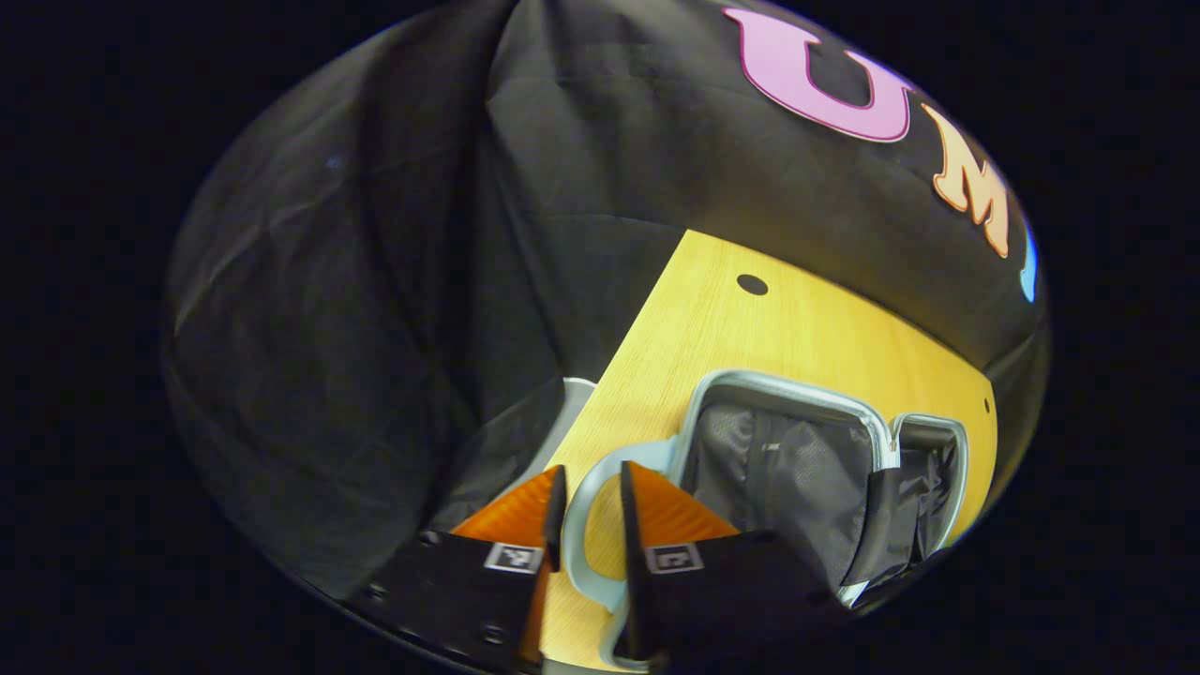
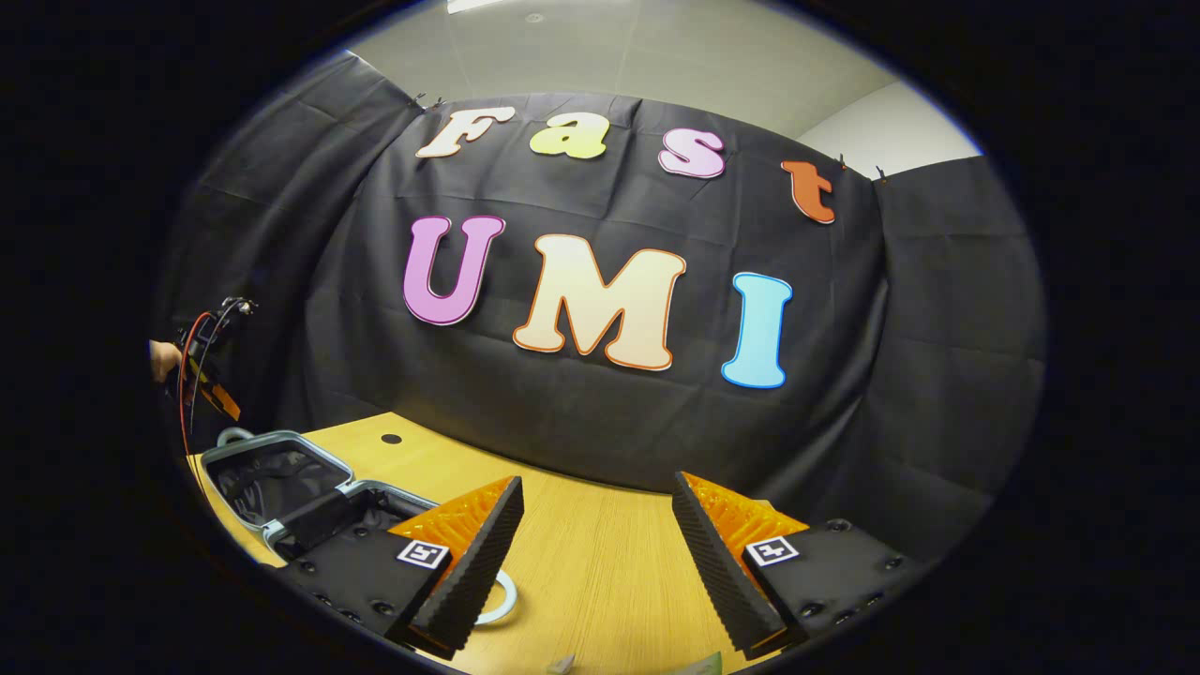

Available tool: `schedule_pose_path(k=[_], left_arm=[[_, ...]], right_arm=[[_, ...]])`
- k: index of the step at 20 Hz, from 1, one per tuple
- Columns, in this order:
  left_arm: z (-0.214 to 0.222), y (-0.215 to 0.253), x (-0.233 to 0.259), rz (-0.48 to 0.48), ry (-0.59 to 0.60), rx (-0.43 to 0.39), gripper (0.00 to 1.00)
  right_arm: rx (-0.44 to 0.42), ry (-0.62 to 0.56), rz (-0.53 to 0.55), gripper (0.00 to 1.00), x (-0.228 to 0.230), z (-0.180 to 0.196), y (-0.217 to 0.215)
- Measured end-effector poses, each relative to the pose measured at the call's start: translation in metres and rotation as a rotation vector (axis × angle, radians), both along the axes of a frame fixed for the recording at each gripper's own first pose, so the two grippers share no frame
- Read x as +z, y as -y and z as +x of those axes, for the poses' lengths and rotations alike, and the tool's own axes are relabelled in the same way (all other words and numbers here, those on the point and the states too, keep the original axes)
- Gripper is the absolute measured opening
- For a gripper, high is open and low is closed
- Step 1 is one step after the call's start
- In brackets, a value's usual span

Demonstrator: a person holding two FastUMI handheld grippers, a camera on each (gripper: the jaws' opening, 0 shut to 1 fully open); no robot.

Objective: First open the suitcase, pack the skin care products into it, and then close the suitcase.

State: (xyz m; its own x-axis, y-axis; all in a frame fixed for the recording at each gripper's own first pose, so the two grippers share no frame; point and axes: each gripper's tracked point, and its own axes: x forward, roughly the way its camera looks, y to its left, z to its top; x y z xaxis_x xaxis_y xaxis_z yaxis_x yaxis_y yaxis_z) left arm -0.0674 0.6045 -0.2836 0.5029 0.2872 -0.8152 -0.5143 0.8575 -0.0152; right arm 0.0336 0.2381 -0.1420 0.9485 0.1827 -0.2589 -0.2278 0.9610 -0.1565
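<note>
The pale blue suitcase (image 1: 797,450) lies open on the wooden table (image 1: 750,328), its dark mesh lining showing. Its loop handle (image 1: 574,525) runs through the narrow gap of my left gripper (image 1: 591,511); a strip of wood shows beside the band, so I cannot tell whether both fingers press on it. In the right gripper view the open suitcase (image 2: 281,483) sits at the far left, and the left gripper (image 2: 211,380), held by a hand, hangs just above its handle (image 2: 234,435). My right gripper (image 2: 597,553) stands open over bare wood with nothing between its fingers.
A second pale loop (image 2: 502,595) lies on the table (image 2: 600,544) by my right gripper's left finger. Two small pale tips (image 2: 698,664) poke in at the bottom edge; what they are is unclear. A round hole (image 1: 752,284) marks the table's far part.
</note>
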Motion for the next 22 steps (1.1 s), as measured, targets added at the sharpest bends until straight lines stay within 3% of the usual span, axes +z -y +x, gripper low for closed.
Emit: schedule_pose_path(k=[1, 3, 4, 5, 10, 12, 18, 22], left_arm=[[0.003, 0.007, 0.004, -0.005, 0.028, 0.000, 0.48], [0.006, 0.012, 0.025, 0.046, 0.093, -0.005, 0.74], [0.011, 0.018, 0.031, 0.072, 0.131, -0.005, 0.76], [0.016, 0.025, 0.041, 0.093, 0.179, -0.005, 0.84], [0.020, 0.074, 0.113, 0.229, 0.417, 0.056, 0.93], [0.026, 0.100, 0.154, 0.291, 0.540, 0.039, 0.95], [0.032, 0.181, 0.212, 0.375, 0.689, 0.035, 0.94], [0.039, 0.254, 0.208, 0.375, 0.688, -0.065, 0.94]], right_arm=[[-0.005, 0.004, 0.003, 0.99, 0.002, -0.001, 0.004], [-0.021, 0.005, 0.026, 0.99, 0.004, -0.001, 0.014], [-0.031, 0.005, 0.042, 0.99, 0.006, 0.000, 0.019], [-0.039, 0.010, 0.057, 1.00, 0.010, -0.002, 0.025], [-0.050, 0.082, 0.091, 1.00, 0.035, -0.004, 0.056], [-0.034, 0.084, 0.111, 0.99, 0.038, -0.006, 0.063], [-0.039, 0.082, 0.142, 0.98, 0.039, -0.013, 0.105], [-0.022, 0.079, 0.156, 0.99, 0.040, -0.018, 0.132]])
